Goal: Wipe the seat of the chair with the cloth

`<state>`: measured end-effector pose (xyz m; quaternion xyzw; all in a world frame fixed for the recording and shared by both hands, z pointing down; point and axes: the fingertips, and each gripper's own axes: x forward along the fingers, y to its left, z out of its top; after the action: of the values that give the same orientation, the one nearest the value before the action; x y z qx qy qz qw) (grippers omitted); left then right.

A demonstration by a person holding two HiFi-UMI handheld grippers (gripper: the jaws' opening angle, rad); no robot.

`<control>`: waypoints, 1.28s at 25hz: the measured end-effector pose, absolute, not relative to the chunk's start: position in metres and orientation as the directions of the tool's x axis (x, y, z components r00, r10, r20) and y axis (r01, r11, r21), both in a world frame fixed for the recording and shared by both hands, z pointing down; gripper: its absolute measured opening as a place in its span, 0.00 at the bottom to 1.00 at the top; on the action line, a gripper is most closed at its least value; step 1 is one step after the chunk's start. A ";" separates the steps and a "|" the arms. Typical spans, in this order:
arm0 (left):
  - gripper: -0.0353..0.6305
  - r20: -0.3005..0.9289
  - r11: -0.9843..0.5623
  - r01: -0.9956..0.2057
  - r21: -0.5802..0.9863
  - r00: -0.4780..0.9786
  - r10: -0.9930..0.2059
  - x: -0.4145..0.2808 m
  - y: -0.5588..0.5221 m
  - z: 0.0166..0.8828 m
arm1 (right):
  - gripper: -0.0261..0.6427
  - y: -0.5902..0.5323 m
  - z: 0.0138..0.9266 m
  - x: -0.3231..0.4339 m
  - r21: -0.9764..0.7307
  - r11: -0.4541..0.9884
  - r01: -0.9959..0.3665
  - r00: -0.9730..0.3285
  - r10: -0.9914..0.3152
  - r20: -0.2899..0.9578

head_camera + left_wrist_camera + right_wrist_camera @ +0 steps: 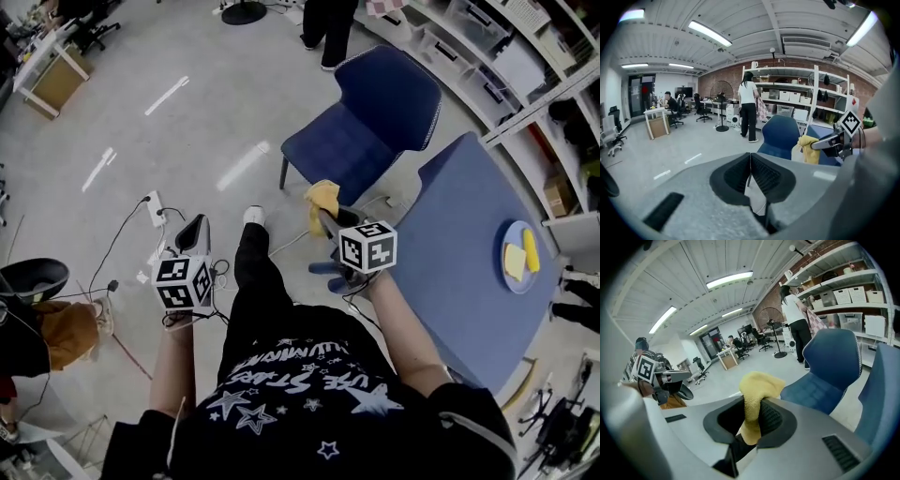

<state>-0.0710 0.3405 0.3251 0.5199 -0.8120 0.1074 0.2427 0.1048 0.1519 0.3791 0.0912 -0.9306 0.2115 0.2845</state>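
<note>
The blue chair (361, 131) stands ahead of me, its seat (815, 394) bare and facing me. A yellow cloth (323, 199) hangs from my right gripper (323, 217), whose jaws are shut on it just short of the seat's front edge. In the right gripper view the cloth (754, 394) bunches up between the ribbed pads. My left gripper (192, 234) is held lower and to the left over the floor, its jaws pressed together with nothing in them. The chair (780, 136) and cloth (809, 149) also show in the left gripper view.
A blue table (469, 253) stands right of the chair, with a blue plate (518, 256) carrying yellow items. Cables and a power strip (155, 208) lie on the floor at left. A person (328, 28) stands beyond the chair by the shelving (797, 101).
</note>
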 end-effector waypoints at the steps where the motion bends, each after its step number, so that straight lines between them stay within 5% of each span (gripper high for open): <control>1: 0.08 0.508 0.410 -0.908 0.079 -0.318 -0.801 -0.079 0.324 0.329 | 0.13 0.141 0.381 0.101 -0.341 0.887 -0.312 -0.820 -0.070 0.568; 17: 0.08 0.595 -0.069 -0.986 0.153 0.148 -0.790 -0.229 0.001 0.390 | 0.13 -0.065 0.457 -0.038 -0.343 0.693 -0.634 -0.668 -0.267 0.694; 32: 0.08 0.663 -0.323 -0.926 0.193 0.366 -0.653 -0.257 -0.162 0.492 | 0.13 -0.205 0.548 -0.095 -0.271 0.538 -0.798 -0.490 -0.316 0.813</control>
<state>-0.2570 -0.1623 0.4923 0.7767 -0.5084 0.2415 0.2826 -0.0945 -0.2052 0.5477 0.3494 -0.7974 0.3300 0.3649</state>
